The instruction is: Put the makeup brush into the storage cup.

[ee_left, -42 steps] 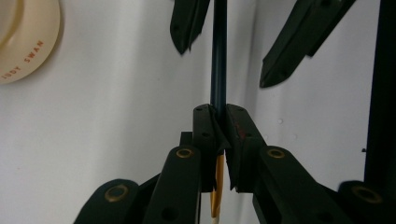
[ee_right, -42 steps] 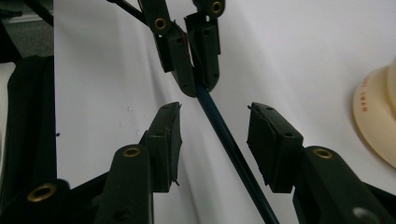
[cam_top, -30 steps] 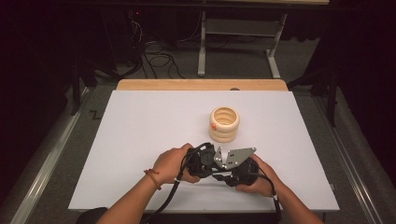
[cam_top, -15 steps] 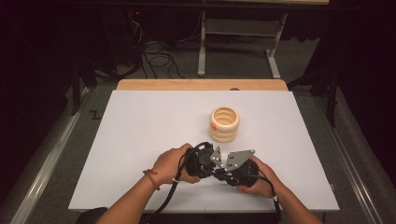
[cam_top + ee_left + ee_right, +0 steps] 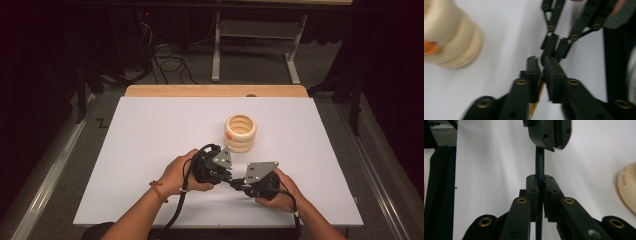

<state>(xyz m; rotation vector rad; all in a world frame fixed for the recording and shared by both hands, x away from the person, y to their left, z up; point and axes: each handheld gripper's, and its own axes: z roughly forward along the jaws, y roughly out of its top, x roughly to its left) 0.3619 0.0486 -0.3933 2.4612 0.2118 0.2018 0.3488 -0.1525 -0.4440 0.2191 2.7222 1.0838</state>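
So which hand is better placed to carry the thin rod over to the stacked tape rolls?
Probably the right. The right gripper has its jaws shut on the thin rod, while the left gripper jaws at its other end have just been opening. The left sits nearer the tape rolls.

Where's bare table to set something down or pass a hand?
Free: the white tabletop left of the tape-roll stack, the strip between stack and wooden back edge, and the right side toward the table's edge. Crowded: front centre, where left gripper and right gripper meet on a thin dark rod.
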